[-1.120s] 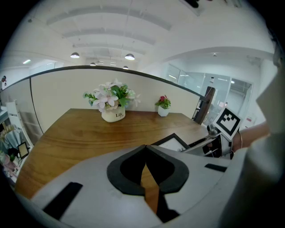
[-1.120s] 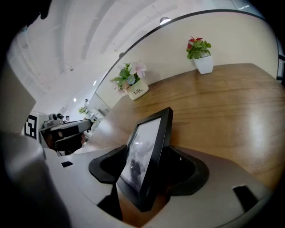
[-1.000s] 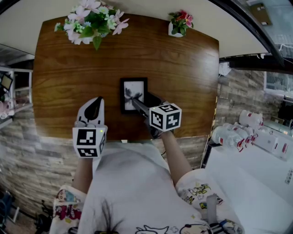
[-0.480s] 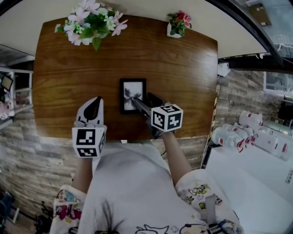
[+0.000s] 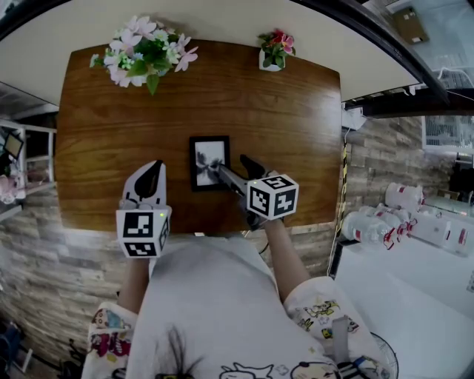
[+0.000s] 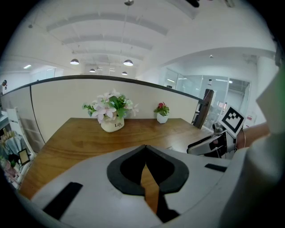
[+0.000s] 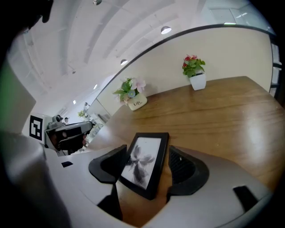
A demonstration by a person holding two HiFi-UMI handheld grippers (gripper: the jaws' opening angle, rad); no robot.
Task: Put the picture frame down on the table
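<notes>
- Wooden table (image 5: 296, 111) fronts the person. A white pot of pink flowers (image 5: 144, 48) and a small potted plant (image 5: 272, 50) stand at its far edge against a beige partition (image 5: 222, 18).
- Left gripper (image 5: 150, 178) hangs over the near edge, its jaws pressed together and empty.
- Right gripper (image 5: 231, 164) reaches over the table's middle, jaws spread.
- Picture frame (image 5: 204, 152) lies face up on the table between the right gripper's jaws, unpinched, with wood showing beside its right edge. It is apart from the left gripper.
</notes>
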